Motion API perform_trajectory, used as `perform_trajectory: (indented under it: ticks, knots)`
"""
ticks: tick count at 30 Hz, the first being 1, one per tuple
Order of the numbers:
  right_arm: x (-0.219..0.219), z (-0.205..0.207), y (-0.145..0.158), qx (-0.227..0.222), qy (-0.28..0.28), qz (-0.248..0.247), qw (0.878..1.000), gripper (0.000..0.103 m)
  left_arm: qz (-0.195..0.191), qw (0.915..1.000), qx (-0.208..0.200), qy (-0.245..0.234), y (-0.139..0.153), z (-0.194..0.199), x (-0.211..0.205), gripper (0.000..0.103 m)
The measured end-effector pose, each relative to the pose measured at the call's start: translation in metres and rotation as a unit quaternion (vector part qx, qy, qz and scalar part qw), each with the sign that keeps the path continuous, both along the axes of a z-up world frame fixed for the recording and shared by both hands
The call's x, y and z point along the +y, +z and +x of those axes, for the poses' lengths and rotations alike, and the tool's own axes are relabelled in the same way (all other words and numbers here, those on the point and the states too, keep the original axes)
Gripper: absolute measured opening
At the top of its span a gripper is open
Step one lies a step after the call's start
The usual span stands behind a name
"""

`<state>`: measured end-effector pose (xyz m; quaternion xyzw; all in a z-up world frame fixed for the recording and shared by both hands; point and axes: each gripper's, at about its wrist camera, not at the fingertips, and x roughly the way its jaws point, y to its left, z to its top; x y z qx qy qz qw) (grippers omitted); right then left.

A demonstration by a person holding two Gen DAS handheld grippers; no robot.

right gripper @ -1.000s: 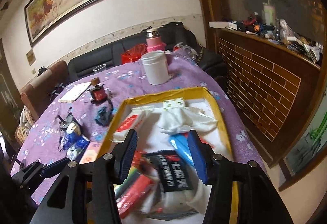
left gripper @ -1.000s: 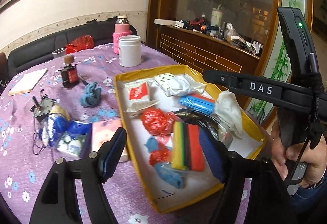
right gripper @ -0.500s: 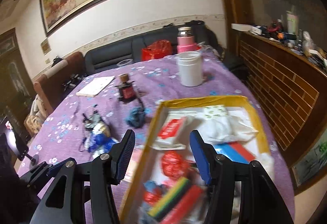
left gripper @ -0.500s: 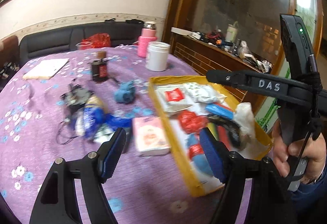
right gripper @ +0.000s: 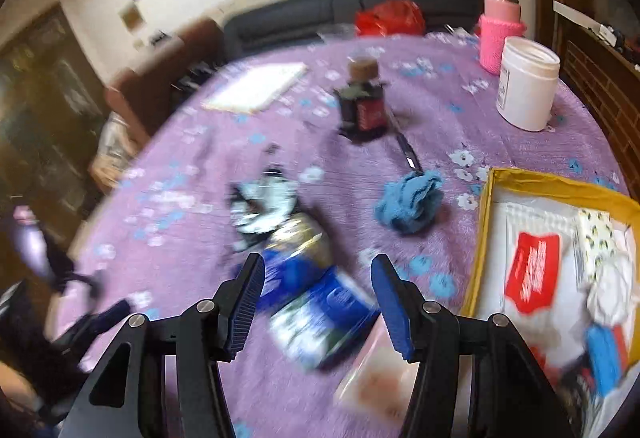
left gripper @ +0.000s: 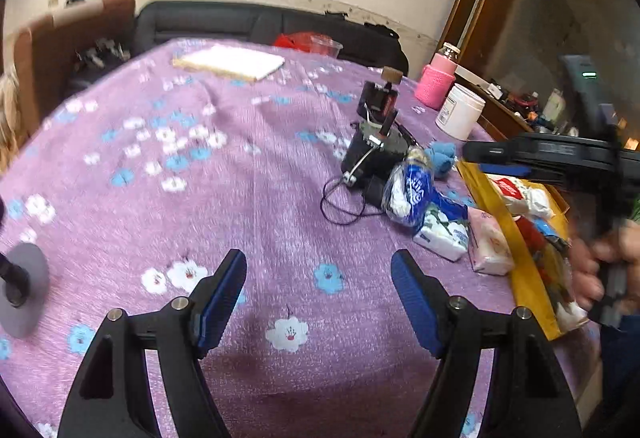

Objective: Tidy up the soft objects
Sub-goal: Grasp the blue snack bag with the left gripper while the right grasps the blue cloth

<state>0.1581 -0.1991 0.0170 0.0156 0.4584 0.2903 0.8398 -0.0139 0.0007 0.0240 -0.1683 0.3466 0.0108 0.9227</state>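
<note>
My left gripper [left gripper: 318, 292] is open above bare purple tablecloth, nothing between its fingers. My right gripper [right gripper: 318, 298] is open with its jaws closing, above a blurred blue tissue packet [right gripper: 324, 318] that lies on the cloth; the pads do not touch it. Beside it are a blue-and-white bag [right gripper: 298, 250], a pink tissue pack [right gripper: 376, 378] and a crumpled blue cloth [right gripper: 410, 202]. The yellow box [right gripper: 484, 238] at right holds a red-and-white pack [right gripper: 532, 274] and other soft items. In the left wrist view the same packs [left gripper: 442, 234] lie left of the box [left gripper: 524, 278].
A black gadget with a thin cable [left gripper: 372, 154], an ink bottle [right gripper: 362, 106], a white jar [right gripper: 528, 86], a pink-sleeved flask [right gripper: 500, 26] and a notepad [right gripper: 256, 86] stand on the round table. A hand [left gripper: 600, 258] holds the right gripper. A grey disc base [left gripper: 24, 290] sits at far left.
Both grippers have swung left, away from the yellow box. The left one is now over open tablecloth, the right one over the loose packets beside the box.
</note>
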Motion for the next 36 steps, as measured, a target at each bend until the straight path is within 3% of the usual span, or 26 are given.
perform_trajectory:
  ticks: [6,10,13,15,19,20,21,23,25,26,28,34,36]
  knots:
    - [0.01,0.046,-0.033,0.042,-0.022,-0.034,0.998,0.047,-0.01,0.9998,-0.012,-0.011,0.0,-0.001,0.003,0.074]
    - [0.013,0.057,-0.041,0.073,-0.013,-0.002,0.997,0.047,-0.018,0.9997,-0.01,-0.011,-0.001,0.001,0.003,0.074]
    - [0.019,0.041,-0.038,0.077,0.006,-0.008,0.997,0.047,-0.017,0.9997,-0.01,-0.013,-0.001,0.002,0.002,0.074]
    - [0.025,0.025,-0.039,0.104,0.042,0.01,0.994,0.048,-0.018,0.9997,-0.011,-0.014,0.0,0.001,0.003,0.074]
    - [0.036,-0.014,-0.038,0.174,0.137,0.068,0.973,0.048,-0.018,0.9996,-0.012,-0.016,0.0,0.001,0.001,0.074]
    - [0.033,-0.017,-0.028,0.16,0.137,0.075,0.975,0.048,-0.018,0.9996,-0.012,-0.016,0.001,0.001,0.001,0.074]
    - [0.029,-0.015,-0.017,0.131,0.126,0.07,0.981,0.048,-0.018,0.9996,-0.012,-0.016,0.0,0.001,0.001,0.074]
    - [0.015,0.001,0.01,0.025,0.07,0.022,0.997,0.048,-0.018,0.9996,-0.013,-0.015,0.0,0.001,0.002,0.074]
    - [0.003,0.024,0.017,-0.024,-0.004,-0.033,0.999,0.049,-0.019,0.9996,-0.013,-0.015,0.0,0.001,0.002,0.074]
    - [-0.004,0.039,0.016,-0.023,-0.029,-0.035,0.999,0.051,-0.019,0.9996,-0.012,-0.015,0.0,0.001,0.002,0.074]
    - [-0.004,0.063,0.006,0.005,-0.03,-0.035,0.999,0.051,-0.02,0.9996,-0.012,-0.015,0.0,0.001,0.002,0.074]
    - [-0.004,0.103,-0.044,0.061,-0.059,-0.098,0.992,0.051,-0.021,0.9996,-0.012,-0.017,-0.001,0.002,0.002,0.074]
    - [-0.008,0.106,-0.051,0.079,-0.056,-0.076,0.992,0.051,-0.021,0.9995,-0.011,-0.018,-0.001,0.003,0.001,0.074]
